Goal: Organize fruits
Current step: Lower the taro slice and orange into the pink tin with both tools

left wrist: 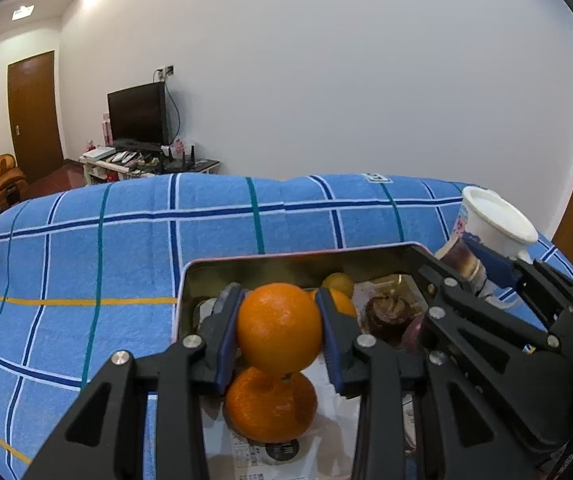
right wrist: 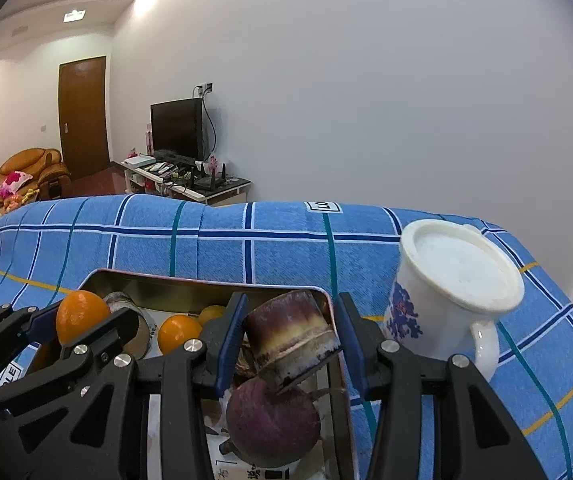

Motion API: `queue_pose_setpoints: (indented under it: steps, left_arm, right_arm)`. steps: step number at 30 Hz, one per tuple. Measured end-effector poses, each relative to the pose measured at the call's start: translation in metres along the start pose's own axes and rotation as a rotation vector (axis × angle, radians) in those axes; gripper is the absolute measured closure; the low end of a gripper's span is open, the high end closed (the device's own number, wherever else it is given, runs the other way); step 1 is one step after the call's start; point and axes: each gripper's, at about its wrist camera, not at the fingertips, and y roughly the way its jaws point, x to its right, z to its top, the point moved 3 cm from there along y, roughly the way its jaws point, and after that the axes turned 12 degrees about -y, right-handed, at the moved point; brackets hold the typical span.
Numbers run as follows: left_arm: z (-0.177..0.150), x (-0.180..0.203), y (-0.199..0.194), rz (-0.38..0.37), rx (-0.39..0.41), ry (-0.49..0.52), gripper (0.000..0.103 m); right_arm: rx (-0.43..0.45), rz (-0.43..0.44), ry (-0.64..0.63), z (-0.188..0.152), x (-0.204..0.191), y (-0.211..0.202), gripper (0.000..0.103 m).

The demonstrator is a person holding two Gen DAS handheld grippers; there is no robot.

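a: two grippers are working over the tin tray (left wrist: 190,280) on the blue checked cloth (left wrist: 86,248). left gripper (left wrist: 280,330) is clamping an orange (left wrist: 278,328) – both blue pads (left wrist: 226,344) are pressing its sides, jaws roughly half open around it.

b: where's the orange sitting?

a: it's hanging just above a second orange (left wrist: 270,408) inside the tray, looking like it's touching the top of it. more small oranges (left wrist: 338,284) are lying toward the far wall.

b: right side?

a: right gripper (right wrist: 290,340) is gripping a purple-brown cut stalk piece (right wrist: 292,336) – jaws closed onto it, piece tilted, lifted over the tray's right end. a round purple fruit (right wrist: 270,420) is lying directly under it; cannot tell if they're touching.

b: anything else nearby?

a: white mug (right wrist: 446,300) with blue print is lying tipped on the cloth, just right of the tray (right wrist: 126,280), base facing the camera.
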Motion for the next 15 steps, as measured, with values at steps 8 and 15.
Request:
queue_pose_setpoints:
  steps: [8, 15]
  left_arm:
    - [-0.005, 0.004, 0.004, 0.032, -0.028, 0.024, 0.065]
    - [-0.006, 0.000, 0.010, 0.042, -0.060, 0.013, 0.065]
  right_arm:
    - [-0.033, 0.021, 0.017, 0.001, 0.004, 0.012, 0.056]
    - [-0.098, 0.081, 0.032, 0.000, 0.005, 0.029, 0.056]
